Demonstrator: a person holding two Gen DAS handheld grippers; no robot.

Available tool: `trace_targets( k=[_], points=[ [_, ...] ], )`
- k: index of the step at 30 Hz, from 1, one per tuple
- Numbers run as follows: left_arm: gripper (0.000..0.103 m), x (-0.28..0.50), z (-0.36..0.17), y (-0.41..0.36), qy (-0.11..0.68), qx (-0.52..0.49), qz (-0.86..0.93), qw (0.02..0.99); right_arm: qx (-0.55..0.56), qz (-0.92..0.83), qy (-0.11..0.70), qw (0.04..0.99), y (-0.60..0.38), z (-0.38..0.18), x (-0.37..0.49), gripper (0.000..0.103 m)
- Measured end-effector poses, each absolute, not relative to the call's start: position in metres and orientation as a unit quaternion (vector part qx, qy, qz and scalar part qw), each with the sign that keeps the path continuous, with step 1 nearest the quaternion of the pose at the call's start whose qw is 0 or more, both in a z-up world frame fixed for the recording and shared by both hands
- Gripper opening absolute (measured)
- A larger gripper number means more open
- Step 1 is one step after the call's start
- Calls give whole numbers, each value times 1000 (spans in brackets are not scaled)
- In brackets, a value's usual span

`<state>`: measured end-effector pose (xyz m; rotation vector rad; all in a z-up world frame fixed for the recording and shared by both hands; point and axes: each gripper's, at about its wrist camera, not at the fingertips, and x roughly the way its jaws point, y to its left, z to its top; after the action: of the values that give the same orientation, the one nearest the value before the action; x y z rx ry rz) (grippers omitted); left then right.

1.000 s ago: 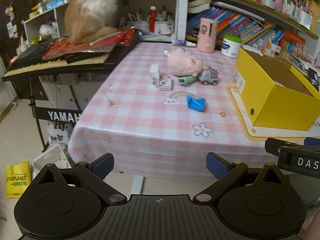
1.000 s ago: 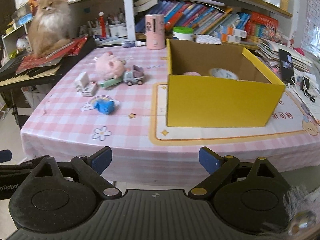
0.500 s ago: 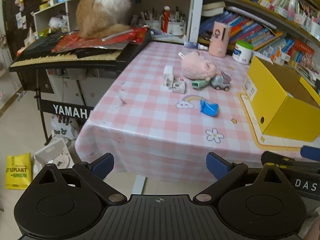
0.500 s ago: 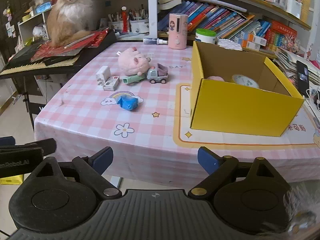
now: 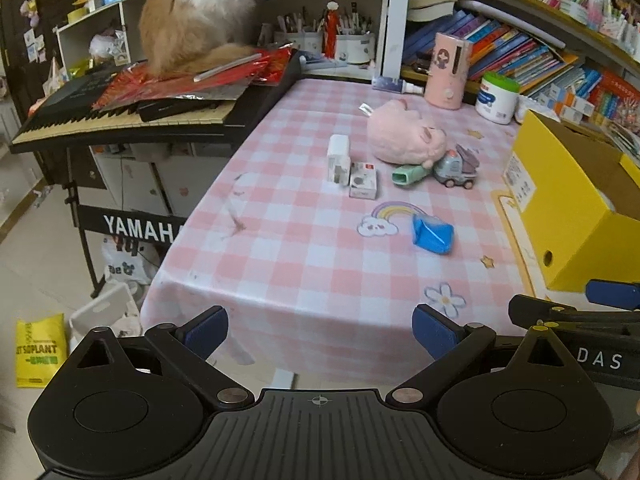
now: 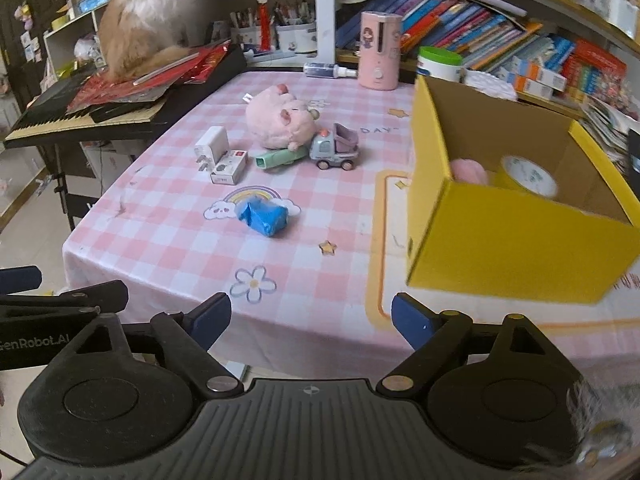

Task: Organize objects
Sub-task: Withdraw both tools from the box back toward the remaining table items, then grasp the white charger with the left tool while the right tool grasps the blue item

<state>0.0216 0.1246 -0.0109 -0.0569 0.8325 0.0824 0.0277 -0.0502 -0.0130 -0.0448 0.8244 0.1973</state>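
The loose things to be sorted lie in a cluster on the pink checked tablecloth (image 6: 168, 232): a blue crumpled packet (image 6: 262, 216) nearest the front edge, beside a printed rainbow, and farther back a white charger (image 6: 211, 148) touching a small white box (image 6: 229, 167), a pale green tube (image 6: 280, 158) lying partly under a pink plush pig (image 6: 280, 122), and a grey toy truck (image 6: 334, 148) just beside the pig's snout. To their right stands the open yellow box (image 6: 504, 236), with a tape roll (image 6: 528, 174) and something pink and fuzzy inside. The left gripper (image 5: 320, 330) hangs at the table's front edge, its blue-padded jaws spread wide with nothing between them; the right gripper (image 6: 310, 320) is likewise wide open, empty and touching nothing, just beside the left one and facing the gap between the packet and the box. Nothing stands between either gripper and the packet. At the back of the table are a pink cylindrical device (image 6: 380, 52) and a white tub with a green lid (image 6: 439, 63) in front of shelves of books. An orange long-haired cat (image 5: 192, 12) sits on red papers atop a Yamaha keyboard (image 5: 120, 120) at the table's left.
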Motion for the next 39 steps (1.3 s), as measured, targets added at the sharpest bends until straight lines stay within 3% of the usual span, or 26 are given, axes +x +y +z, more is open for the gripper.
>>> trace_targets(
  k=[13, 22, 27, 32, 39],
  points=[
    [98, 88, -5, 133, 392, -41, 60, 917, -58, 201, 396, 894, -32, -29, 104, 64],
    [94, 143, -7, 132, 388, -35, 56, 919, -125, 264, 385, 875, -5, -54, 146, 55],
    [83, 179, -15, 128, 390, -27, 50, 919, -141, 280, 398, 862, 2, -66, 162, 48],
    [63, 213, -28, 125, 401, -30, 37, 915, -132, 293, 414, 852, -2, -72, 171, 40],
    [43, 252, -54, 124, 430, -22, 28, 902, -123, 295, 420, 849, -10, -70, 173, 31]
  ],
)
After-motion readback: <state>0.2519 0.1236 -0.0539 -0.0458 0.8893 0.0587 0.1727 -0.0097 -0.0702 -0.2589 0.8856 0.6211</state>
